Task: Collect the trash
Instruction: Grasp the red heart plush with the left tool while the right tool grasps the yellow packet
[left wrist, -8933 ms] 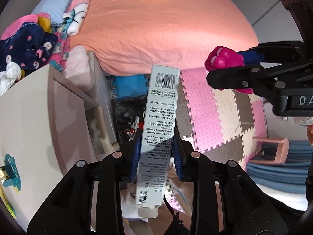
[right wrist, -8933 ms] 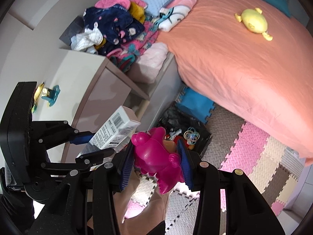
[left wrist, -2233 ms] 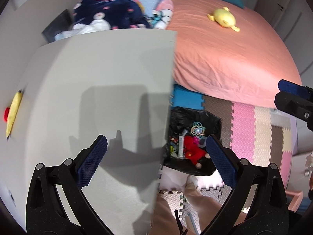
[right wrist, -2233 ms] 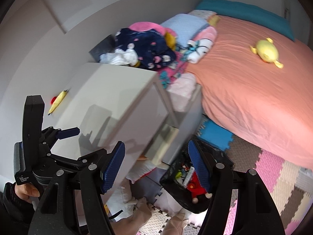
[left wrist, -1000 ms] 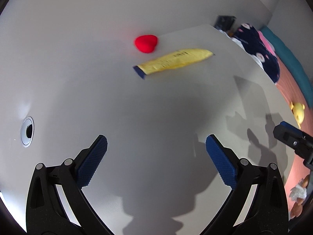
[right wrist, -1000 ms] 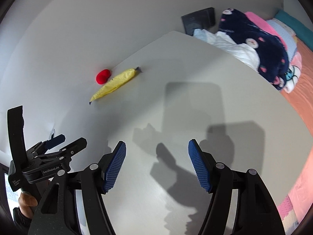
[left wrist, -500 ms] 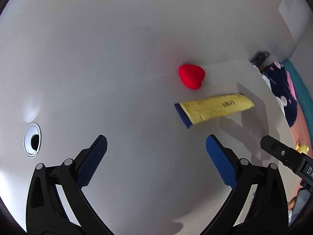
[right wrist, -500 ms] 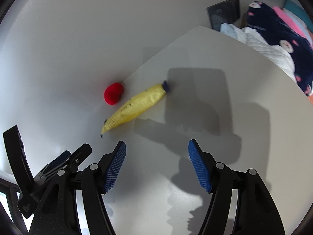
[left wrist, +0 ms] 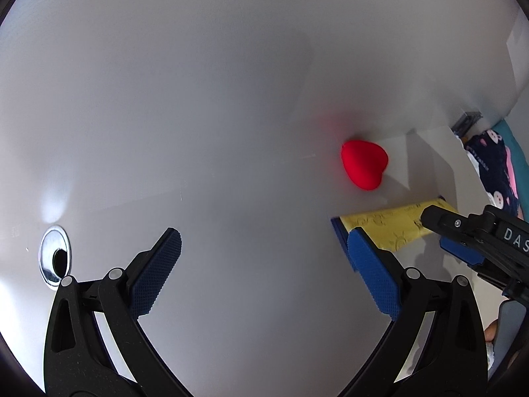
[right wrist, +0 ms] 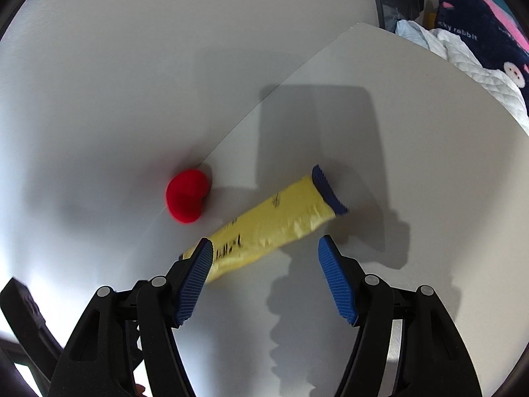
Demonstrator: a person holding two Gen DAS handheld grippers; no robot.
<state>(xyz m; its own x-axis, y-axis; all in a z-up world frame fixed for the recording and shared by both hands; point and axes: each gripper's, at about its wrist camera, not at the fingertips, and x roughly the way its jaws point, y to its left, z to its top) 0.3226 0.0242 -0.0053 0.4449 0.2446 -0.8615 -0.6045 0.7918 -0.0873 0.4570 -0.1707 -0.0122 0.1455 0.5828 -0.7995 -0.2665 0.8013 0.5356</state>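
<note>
Right claw (right wrist: 263, 258) is spread wide with nothing between its ribbed blue pads, hanging just above the near end of the yellow wrapper (right wrist: 274, 221); the left claw (left wrist: 264, 264) is spread too and empty, aimed at bare bench (left wrist: 231, 297) off to the side. That wrapper is what I take for the trash: it lies flat on the white bench top, slanted, close to the wall, with the red heart (right wrist: 185, 195) just beside it at the wall edge.

What worries me is the angle. My left pad (right wrist: 195, 278) already overlaps one end of the wrapper while the right pad sits clear of it, so if I close as I am, I judge the pads would meet along the length instead of across it and simply skid the packet away. It looks like thin, glossy, crinkled film, soft and puffy in the middle, with a dark blue serrated seal at the far end; on a smooth matte top like this, I expect it to slide. Coming down too far toward the wall could also nudge the heart, which looks rounded, soft and fuzzy.
</note>
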